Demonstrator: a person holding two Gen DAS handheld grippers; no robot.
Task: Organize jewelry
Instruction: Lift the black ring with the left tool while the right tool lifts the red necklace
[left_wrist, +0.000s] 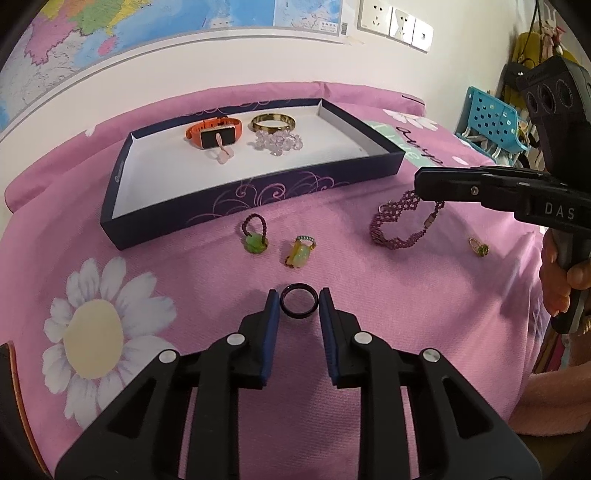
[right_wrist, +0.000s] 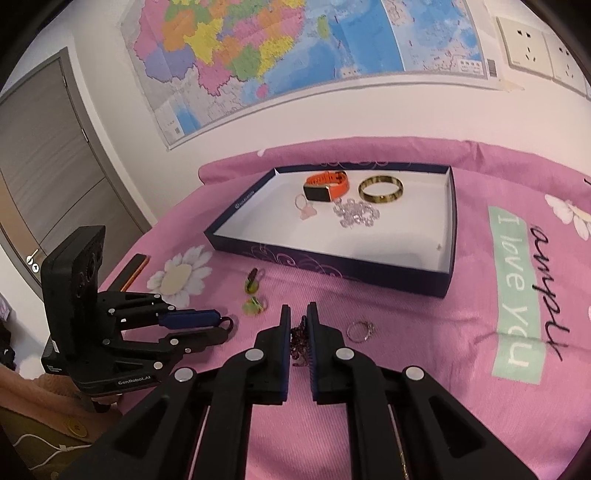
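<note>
Pinching a black ring (left_wrist: 299, 300) between its pads, the left tool (left_wrist: 298, 308) sits in front of the box (left_wrist: 255, 192); two green rings (left_wrist: 255, 242) lie between.

Right wrist view: the right tool (right_wrist: 298, 325), closed on a purple bracelet (right_wrist: 298, 341), hangs before the box (right_wrist: 332, 264); a thin ring (right_wrist: 360, 329) lies beside.

White wall (right_wrist: 92, 33) — map (right_wrist: 295, 48), sockets (left_wrist: 395, 18) — grey door (right_wrist: 48, 147).
</note>
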